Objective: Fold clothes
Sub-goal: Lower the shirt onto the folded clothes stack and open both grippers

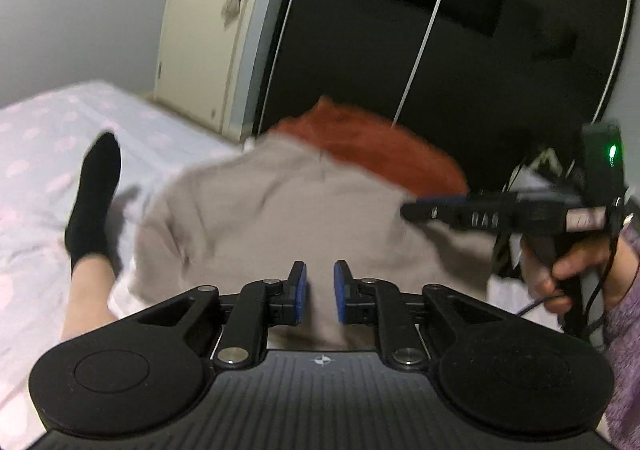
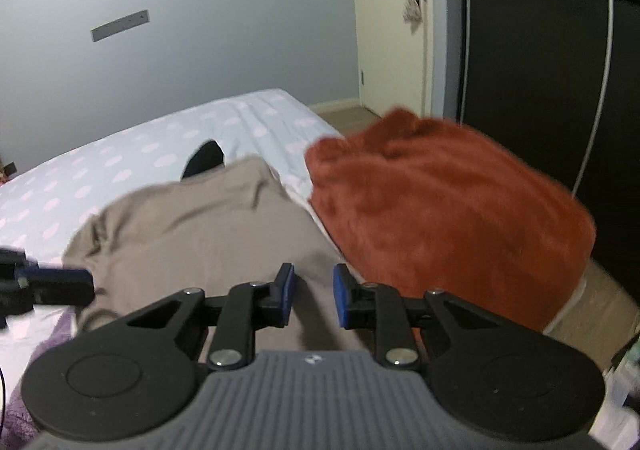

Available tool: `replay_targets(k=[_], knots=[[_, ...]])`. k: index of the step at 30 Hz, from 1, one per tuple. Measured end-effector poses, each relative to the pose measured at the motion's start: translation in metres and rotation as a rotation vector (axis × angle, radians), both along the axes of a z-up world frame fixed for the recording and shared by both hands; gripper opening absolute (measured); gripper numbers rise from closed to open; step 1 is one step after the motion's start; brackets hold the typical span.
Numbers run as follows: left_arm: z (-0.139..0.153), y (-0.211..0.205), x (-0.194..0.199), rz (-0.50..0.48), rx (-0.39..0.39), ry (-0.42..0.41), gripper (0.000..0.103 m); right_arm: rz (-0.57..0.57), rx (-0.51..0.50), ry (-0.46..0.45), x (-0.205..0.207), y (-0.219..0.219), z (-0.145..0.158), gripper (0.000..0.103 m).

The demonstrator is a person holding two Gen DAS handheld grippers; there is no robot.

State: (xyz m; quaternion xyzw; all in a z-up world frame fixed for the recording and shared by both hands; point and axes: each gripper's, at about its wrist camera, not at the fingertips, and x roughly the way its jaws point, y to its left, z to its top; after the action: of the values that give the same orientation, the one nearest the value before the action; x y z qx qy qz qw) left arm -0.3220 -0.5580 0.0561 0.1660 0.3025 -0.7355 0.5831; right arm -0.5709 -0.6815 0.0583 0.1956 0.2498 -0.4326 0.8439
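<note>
On the bed, as the left wrist camera shows it, a beige garment (image 1: pixel 280 218) lies rumpled across a pale sheet (image 1: pixel 48 154) printed with pink spots. The left gripper (image 1: pixel 320 290) hangs just above the near part of that garment, its 2 blue-padded fingers (image 1: pixel 301 290) standing a narrow gap apart with only bare cloth seen between them; nothing is pinched. Behind the beige cloth sits a rust-orange fleece (image 1: pixel 376 146), touching its far edge. To the left, a foot in a black sock (image 1: pixel 94 198) rests on the sheet beside the garment. At the right, a hand (image 1: pixel 560 274) in a purple sleeve (image 1: pixel 624 322) holds the right gripper (image 1: pixel 416 210), whose tip reaches over the garment's right side (motion blur hides whether it touches the cloth). A cream door (image 1: pixel 200 30) and a dark wardrobe (image 1: pixel 480 50) stand beyond.

From the right wrist camera, the right gripper (image 2: pixel 313 296) hovers over the near right part of the beige garment (image 2: pixel 192 234), fingers (image 2: pixel 285 296) slightly apart and gripping nothing. The rust-orange fleece (image 2: pixel 448 210) lies heaped just right of the garment, at the bed's edge. The left gripper (image 2: pixel 80 284) enters from the left, its tip by the garment's left edge. The black sock (image 2: pixel 204 162) peeks out behind the cloth on the spotted sheet (image 2: pixel 140 154).
</note>
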Motion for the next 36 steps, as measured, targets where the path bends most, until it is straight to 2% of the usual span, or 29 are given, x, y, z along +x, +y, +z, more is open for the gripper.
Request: replay_targets(k=[4,10,16,19,23,24,25,26,27,29,31,36], knots=[[-0.013,-0.003,0.001,-0.005,0.02,-0.003,0.011,-0.02,0.038,0.003,0.001,-0.009,-0.019,0.024],[-0.006,0.002,0.0,0.008,0.031,-0.012,0.011,-0.048,0.037,0.014,0.002,-0.001,-0.012,0.025],[0.009,0.019,-0.002,0.023,0.014,-0.033,0.011,-0.088,-0.001,0.007,-0.004,0.033,0.014,0.042],[0.018,0.031,-0.005,0.021,-0.002,-0.044,0.012,-0.118,-0.023,-0.009,-0.008,0.058,0.032,0.056],[0.028,0.048,-0.009,0.02,-0.02,-0.046,0.015,-0.208,-0.007,-0.059,-0.018,0.091,0.053,0.064],[0.03,0.052,-0.009,0.019,-0.022,-0.045,0.016,-0.225,-0.007,-0.074,-0.02,0.1,0.057,0.066],[0.032,0.056,-0.01,0.018,-0.027,-0.045,0.018,-0.239,-0.013,-0.087,-0.022,0.111,0.061,0.072],[0.034,0.061,-0.011,0.018,-0.035,-0.046,0.02,-0.253,-0.023,-0.091,-0.023,0.121,0.065,0.083],[0.037,0.066,-0.012,0.019,-0.043,-0.047,0.023,-0.271,-0.042,-0.087,-0.024,0.133,0.068,0.085],[0.041,0.075,-0.014,0.017,-0.064,-0.043,0.033,-0.294,-0.075,-0.072,-0.025,0.153,0.074,0.086],[0.044,0.084,-0.018,0.02,-0.085,-0.035,0.054,-0.303,-0.09,-0.047,-0.024,0.17,0.078,0.086],[0.05,0.105,-0.032,0.017,-0.127,-0.068,0.058,-0.339,-0.114,-0.041,-0.022,0.208,0.076,0.086]])
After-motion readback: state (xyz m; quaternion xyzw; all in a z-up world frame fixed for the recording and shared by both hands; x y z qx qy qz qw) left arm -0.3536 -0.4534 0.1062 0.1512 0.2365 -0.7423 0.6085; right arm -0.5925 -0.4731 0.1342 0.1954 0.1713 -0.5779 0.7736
